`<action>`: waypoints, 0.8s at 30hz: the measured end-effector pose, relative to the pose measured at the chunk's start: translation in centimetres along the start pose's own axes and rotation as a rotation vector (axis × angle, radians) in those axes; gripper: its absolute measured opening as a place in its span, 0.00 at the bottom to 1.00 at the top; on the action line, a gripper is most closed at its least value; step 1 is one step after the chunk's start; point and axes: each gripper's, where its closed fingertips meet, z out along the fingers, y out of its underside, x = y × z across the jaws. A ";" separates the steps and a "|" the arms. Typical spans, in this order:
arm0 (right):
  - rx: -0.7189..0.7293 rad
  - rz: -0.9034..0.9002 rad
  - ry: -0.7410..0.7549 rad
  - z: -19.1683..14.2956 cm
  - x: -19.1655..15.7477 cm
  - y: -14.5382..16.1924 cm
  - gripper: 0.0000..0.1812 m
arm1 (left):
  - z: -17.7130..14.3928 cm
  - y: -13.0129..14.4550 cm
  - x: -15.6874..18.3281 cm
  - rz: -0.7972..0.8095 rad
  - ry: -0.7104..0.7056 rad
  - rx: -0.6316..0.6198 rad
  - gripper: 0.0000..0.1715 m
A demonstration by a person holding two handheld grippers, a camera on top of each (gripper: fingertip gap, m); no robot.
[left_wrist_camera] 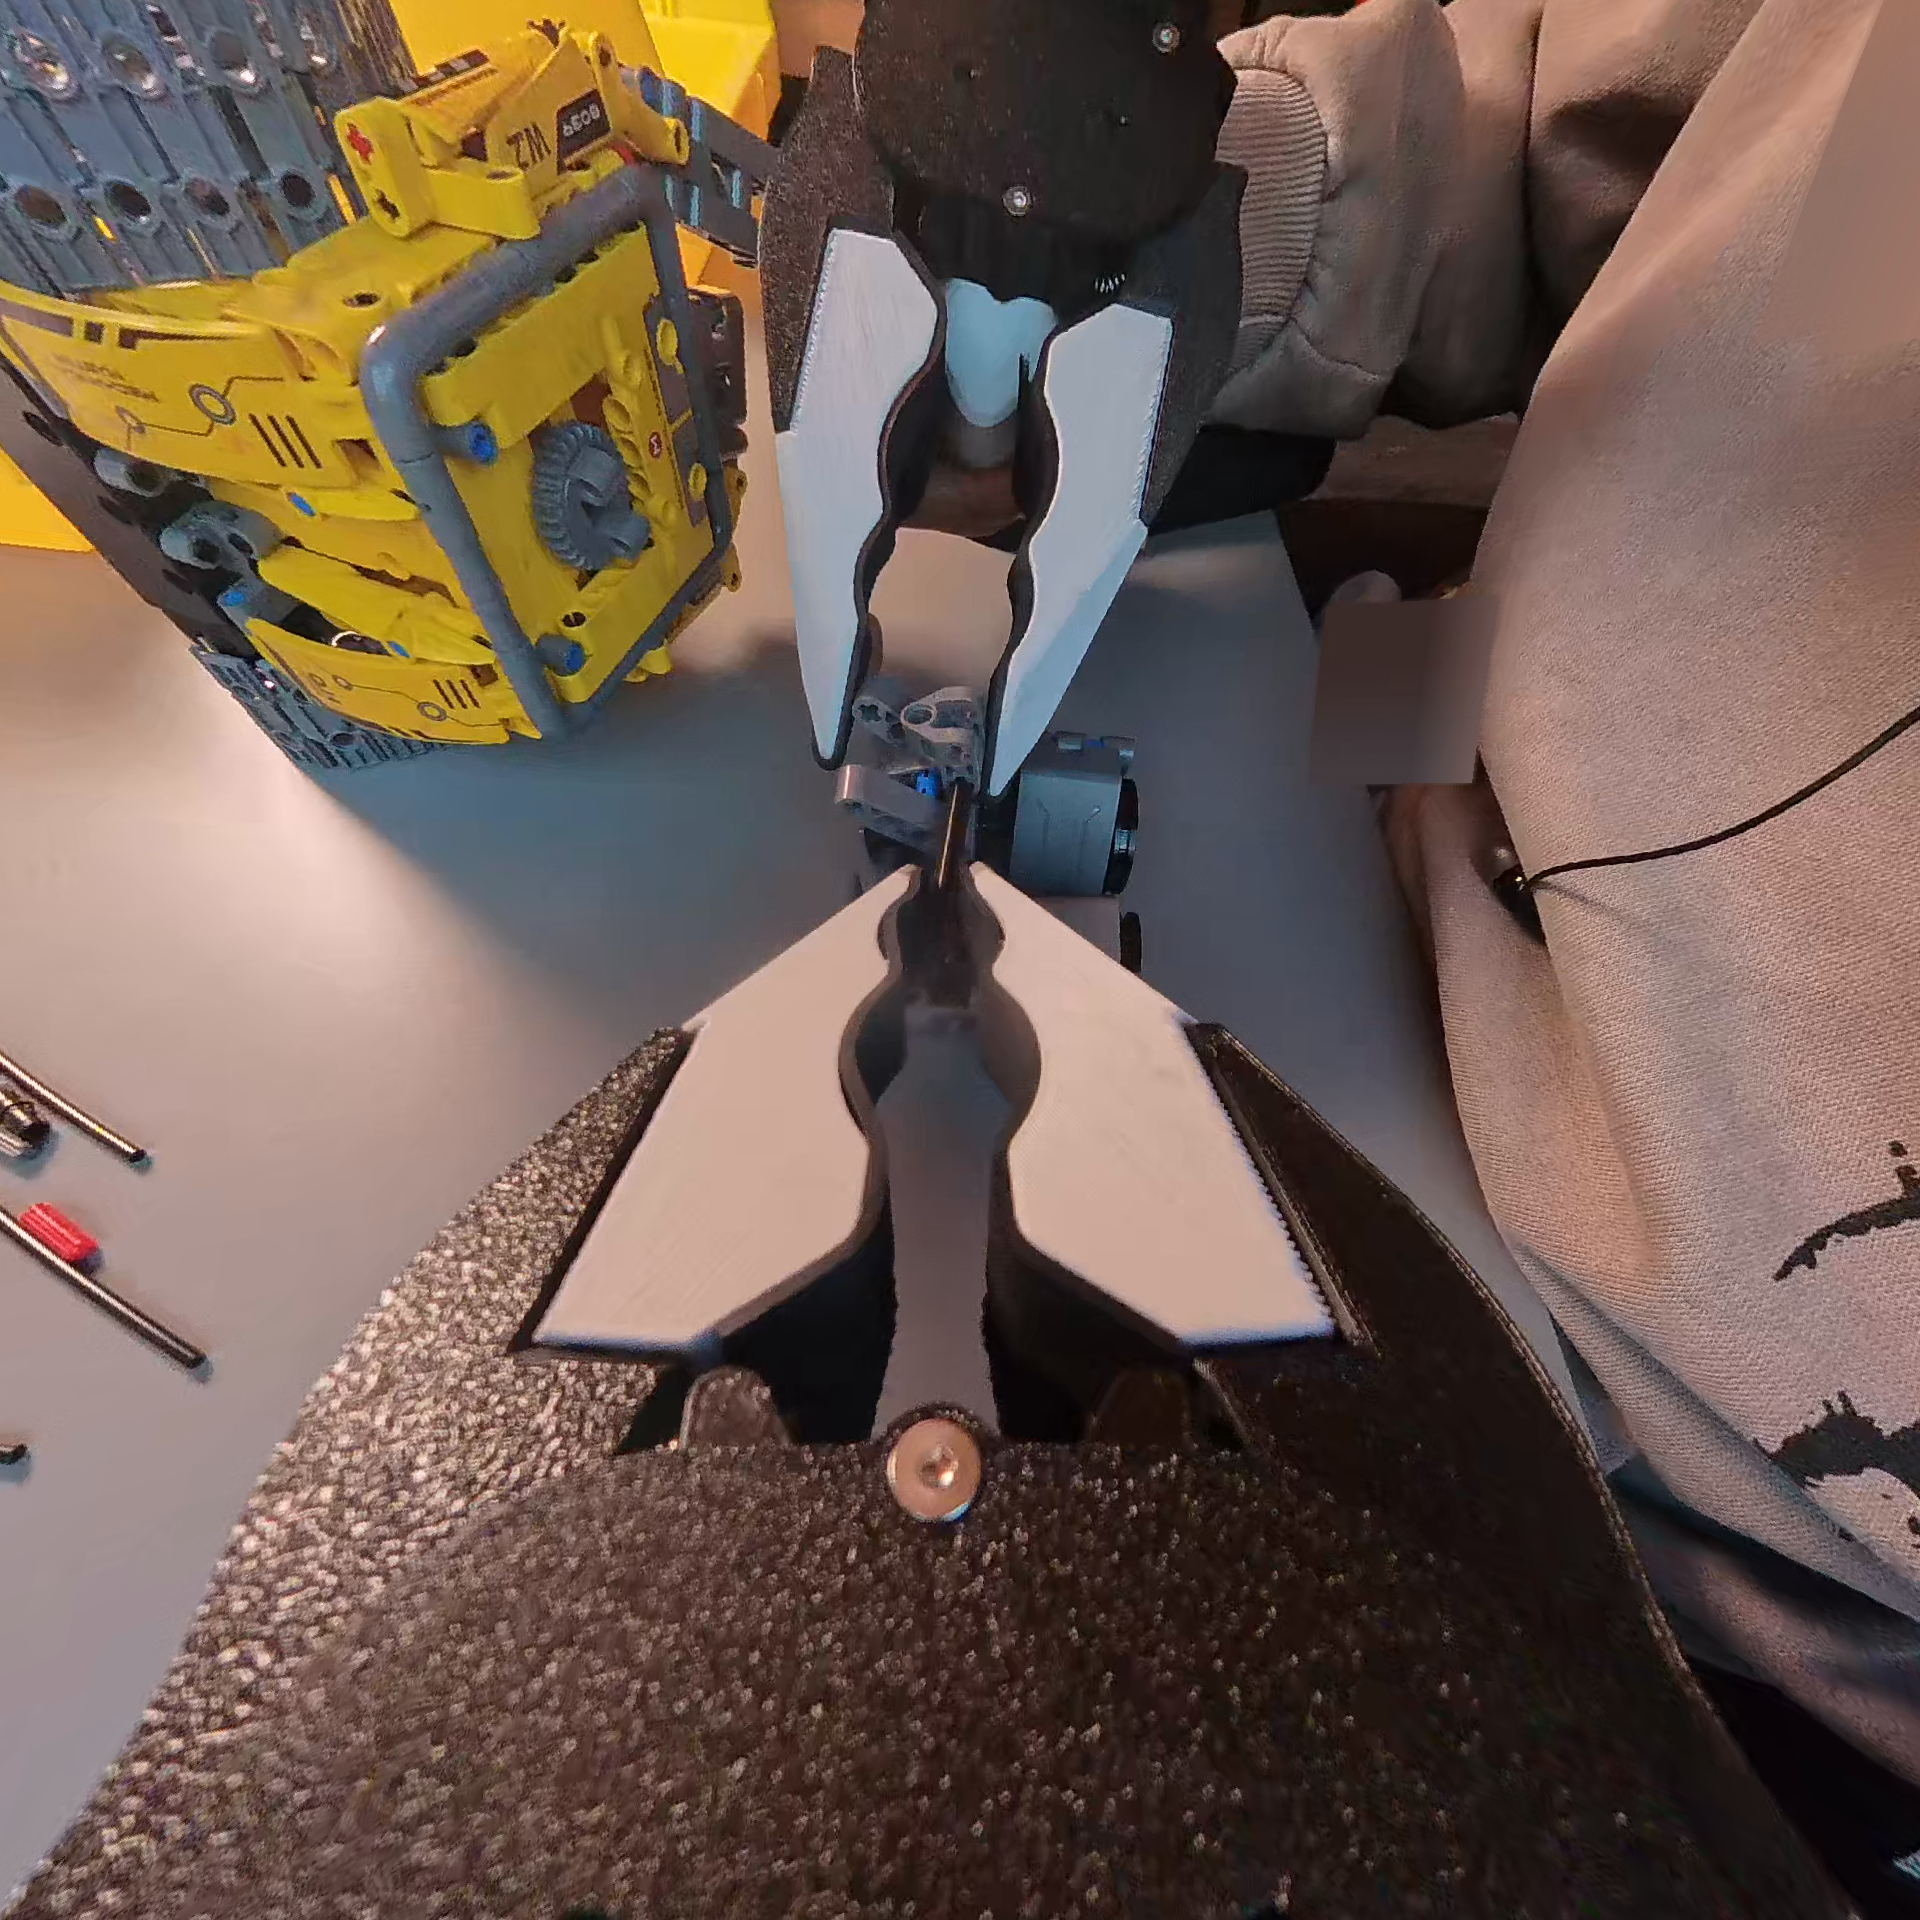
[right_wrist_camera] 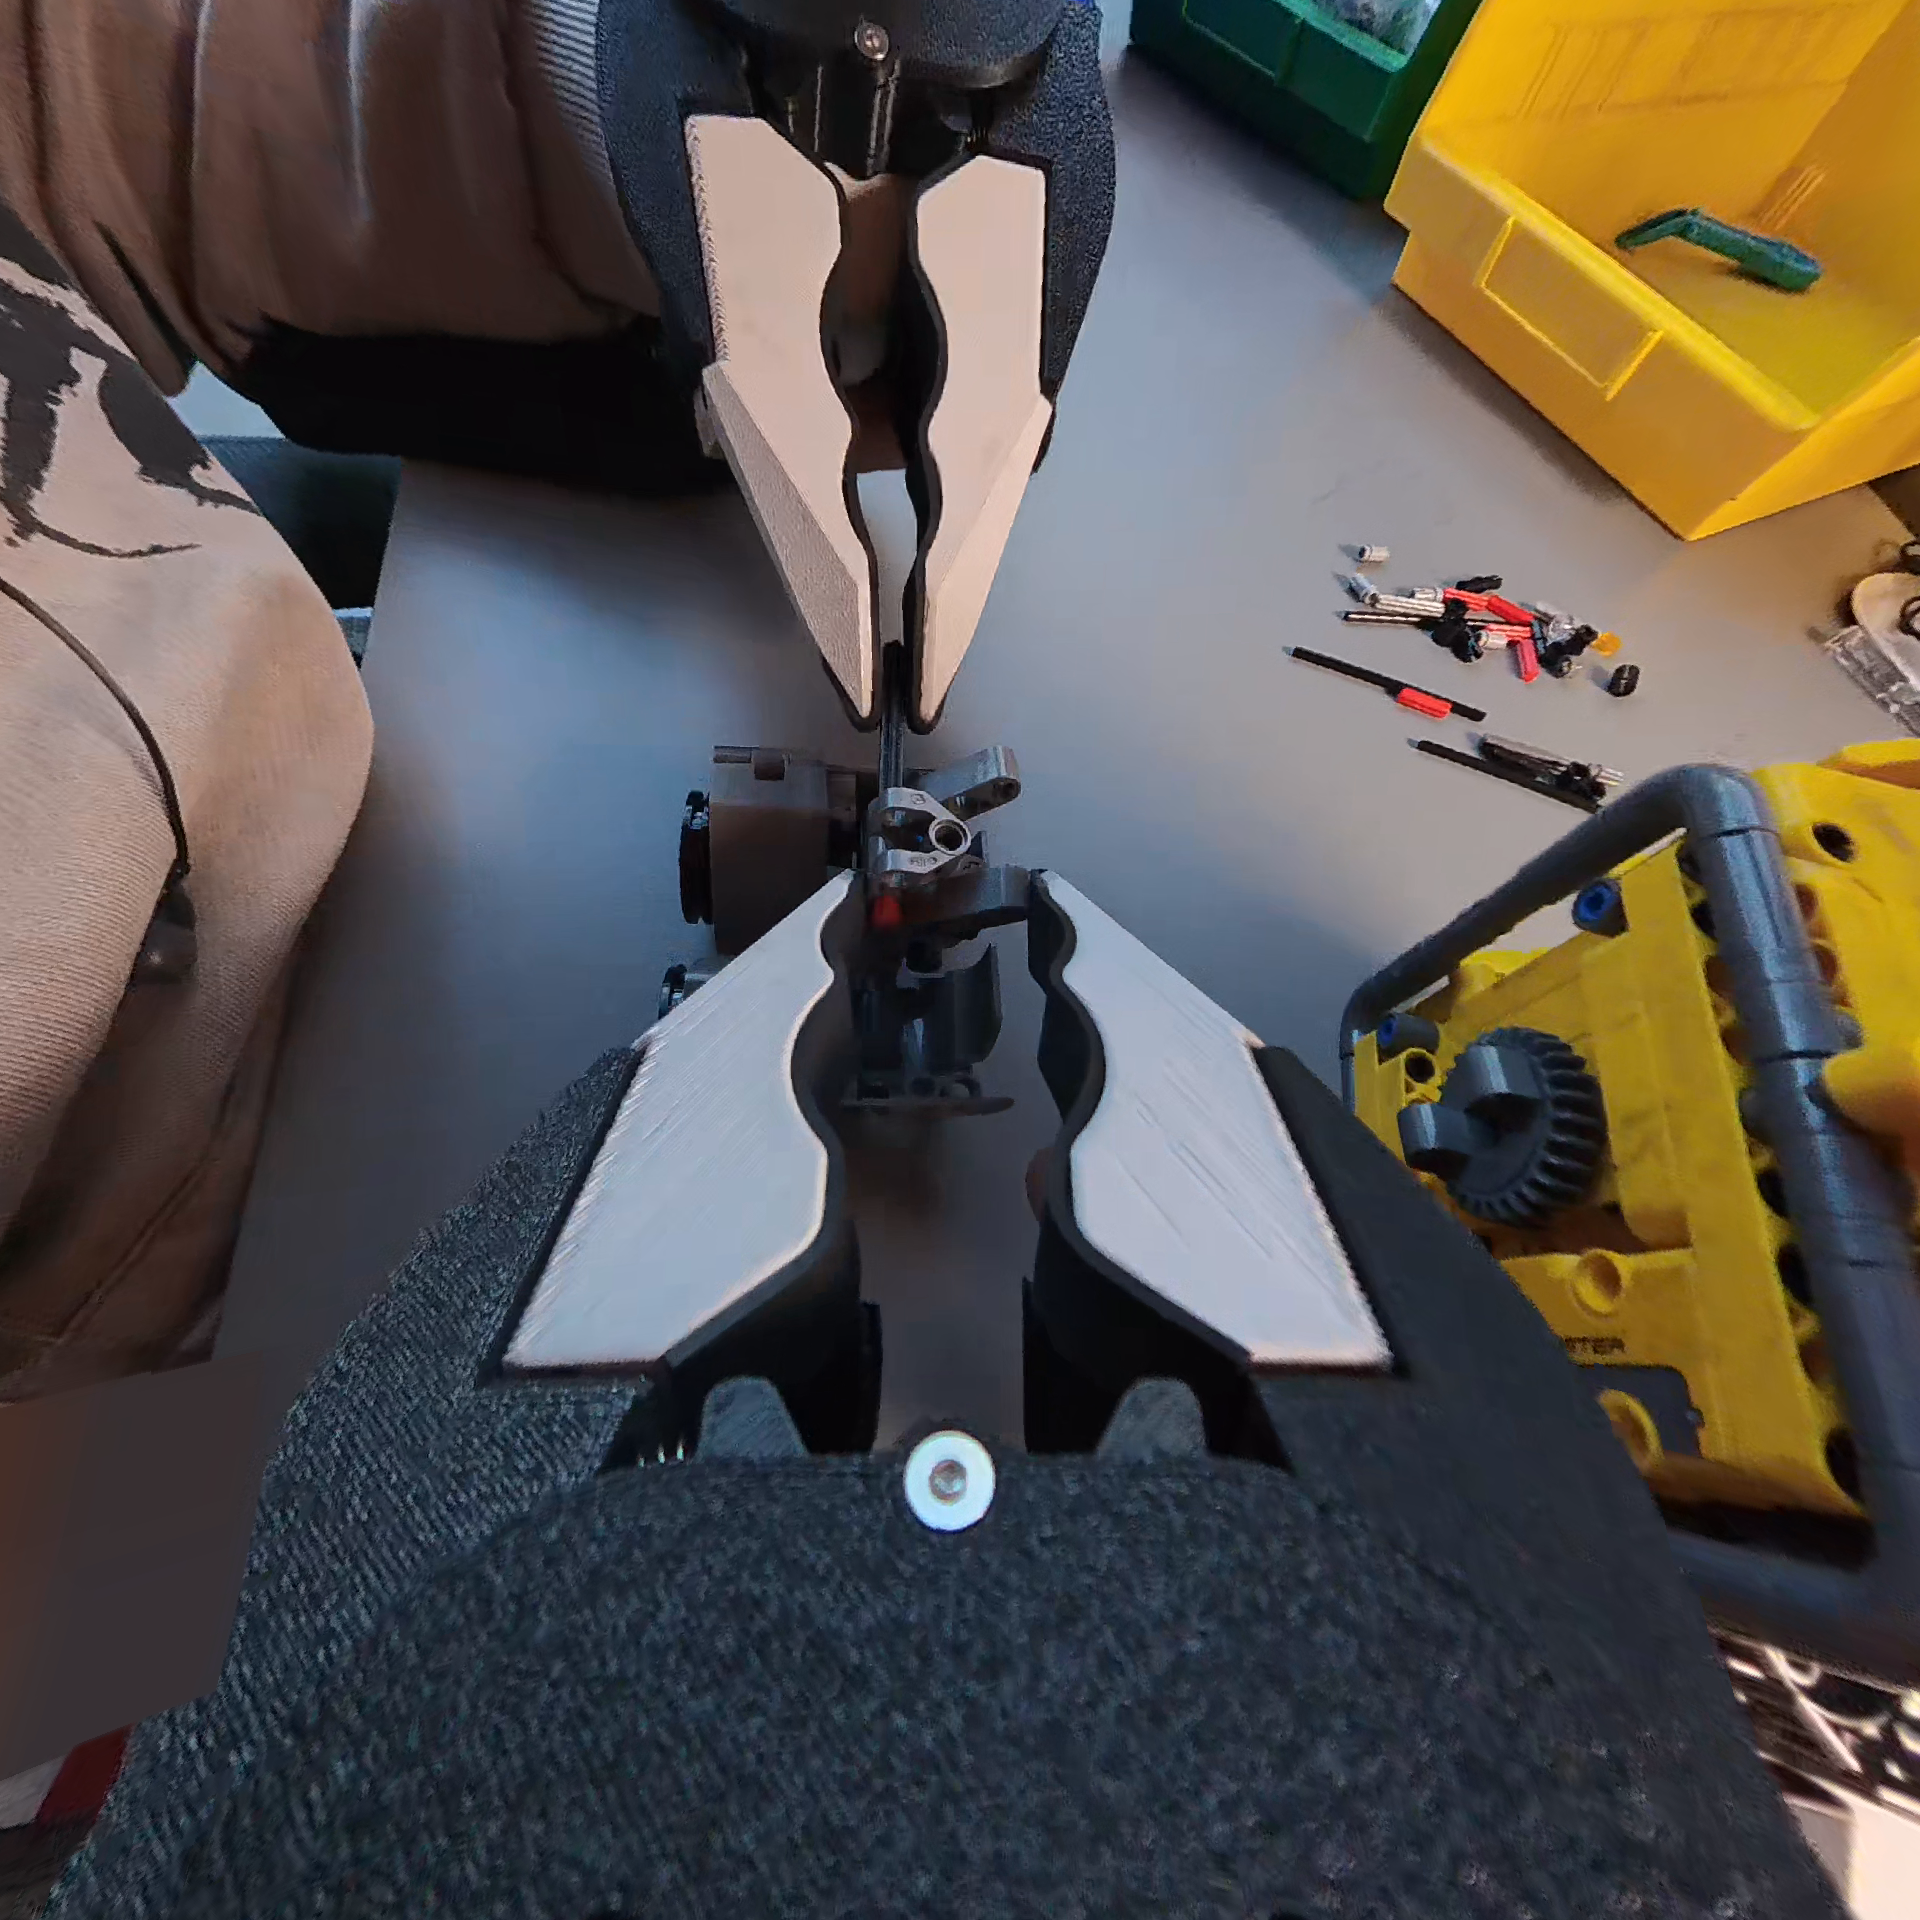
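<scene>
A grey table (left_wrist_camera: 312,883) is seen under everything. A person's beige top (left_wrist_camera: 1714,727) is seen at the side of it. A big yellow and grey toy machine (left_wrist_camera: 416,416), built from plastic bricks, is stood on the table, well apart from the grippers. A yellow bin (right_wrist_camera: 1662,343) and a green bin (right_wrist_camera: 1299,62) are set at the far edge.

The two grippers are pointed at each other over the middle of the table. The right gripper (right_wrist_camera: 940,883) is spread part way, and a small grey build (right_wrist_camera: 925,831) is held between its fingers, one finger on each side. The build is rested on the table, with a boxy grey block on one side of it. The left gripper (left_wrist_camera: 940,883) is pressed almost together, and one end of a thin black rod (left_wrist_camera: 951,831) is pinched at its tips. The other end of the rod is met by the small build. Whether it is pushed inside cannot be told.

A little heap of loose parts (right_wrist_camera: 1486,623), red, black and grey, is laid near the yellow bin.

The rod is likely light, hard and smooth, so it could be slipped or twisted out of a weak pinch. It is best pinched near its end and kept straight in line with its hole. The small build is likely light too, and its pieces could be popped apart if squeezed hard. It is best gripped by its firm flat sides, not by its thin sticking-out arms.
</scene>
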 end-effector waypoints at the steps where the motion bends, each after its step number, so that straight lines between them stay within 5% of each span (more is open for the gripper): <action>1: 0.002 -0.002 -0.006 0.0 0.0 0.0 0.17 | 0.0 0.0 0.0 -0.002 -0.001 0.002 0.02; 24: -0.042 -0.052 -0.103 0.0 -0.7 0.0 0.16 | 0.9 0.3 1.1 -0.057 -0.024 -0.044 0.01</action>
